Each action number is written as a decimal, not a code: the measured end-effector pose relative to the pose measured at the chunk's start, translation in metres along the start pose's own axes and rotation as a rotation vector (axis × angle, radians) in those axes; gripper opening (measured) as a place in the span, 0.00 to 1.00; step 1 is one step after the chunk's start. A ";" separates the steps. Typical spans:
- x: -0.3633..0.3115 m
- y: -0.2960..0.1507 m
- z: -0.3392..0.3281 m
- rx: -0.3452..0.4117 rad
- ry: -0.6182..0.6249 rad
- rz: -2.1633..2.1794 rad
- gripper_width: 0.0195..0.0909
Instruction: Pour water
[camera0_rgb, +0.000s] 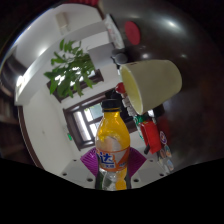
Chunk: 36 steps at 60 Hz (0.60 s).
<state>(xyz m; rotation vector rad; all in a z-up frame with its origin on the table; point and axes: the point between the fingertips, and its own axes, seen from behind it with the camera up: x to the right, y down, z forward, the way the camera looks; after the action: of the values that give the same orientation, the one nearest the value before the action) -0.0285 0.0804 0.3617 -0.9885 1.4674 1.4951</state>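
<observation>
The hand-held gripper (113, 165) clamps an orange bottle (112, 138), its neck pointing up toward the tilted cup (152, 82) just beyond

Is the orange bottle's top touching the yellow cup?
Cannot tell. In the gripper view the clear plastic bottle of orange drink, held between the tool's fingers, has its mouth right at the tilted pale yellow cup's rim, overlapping it; no gap shows.

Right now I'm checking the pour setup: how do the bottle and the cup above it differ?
The orange bottle stands between the gripper jaws, upright in this view with its black cap on; the pale yellow cup hangs above and beyond it, tipped on its side, its open mouth facing the bottle. The bottle is slim, vivid orange and labelled; the cup is wide, plain and pale. Whether the cup holds anything isn't visible.
</observation>
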 end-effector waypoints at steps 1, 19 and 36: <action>-0.001 0.001 -0.002 0.004 -0.003 0.023 0.21; 0.004 -0.001 -0.012 0.036 0.018 0.190 0.22; 0.012 0.061 -0.048 -0.073 0.070 -0.289 0.22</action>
<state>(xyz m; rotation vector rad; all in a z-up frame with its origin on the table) -0.0901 0.0319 0.3720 -1.2506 1.2617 1.3223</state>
